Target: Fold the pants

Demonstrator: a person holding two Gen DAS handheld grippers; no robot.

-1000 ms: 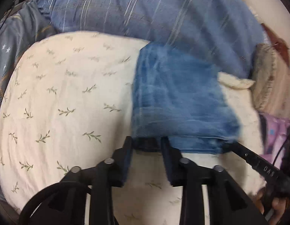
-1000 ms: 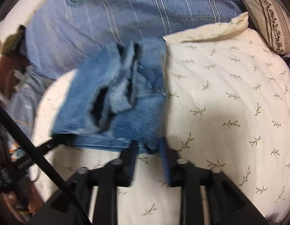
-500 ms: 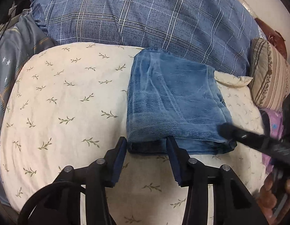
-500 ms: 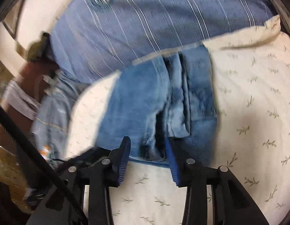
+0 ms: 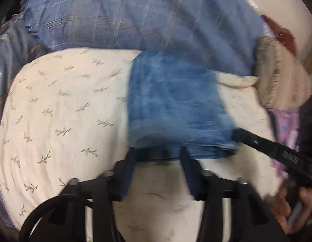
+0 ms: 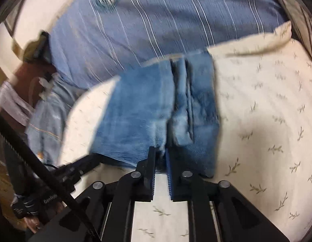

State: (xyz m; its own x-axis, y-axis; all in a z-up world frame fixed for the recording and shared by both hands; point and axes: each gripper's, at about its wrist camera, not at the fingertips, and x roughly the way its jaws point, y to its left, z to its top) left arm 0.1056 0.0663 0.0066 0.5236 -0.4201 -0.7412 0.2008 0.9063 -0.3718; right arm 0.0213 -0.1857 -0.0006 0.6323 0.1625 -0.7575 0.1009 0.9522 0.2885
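1. Closing in since half a second ago, the right gripper [image 6: 161, 157] now pinches the near edge of the blue pants [image 6: 162, 109]; its fingers were wide apart before.
2. The left gripper [image 5: 158, 157] stays spread wide at the pants' [image 5: 176, 104] near edge, gripping nothing.
3. Both views are blurry, and the pants' layers are hard to make out.
4. The folded pants lie on the cream leaf-print cover [image 5: 65, 104], long side pointing away, toward the blue striped bedding [image 6: 156, 20] behind them.
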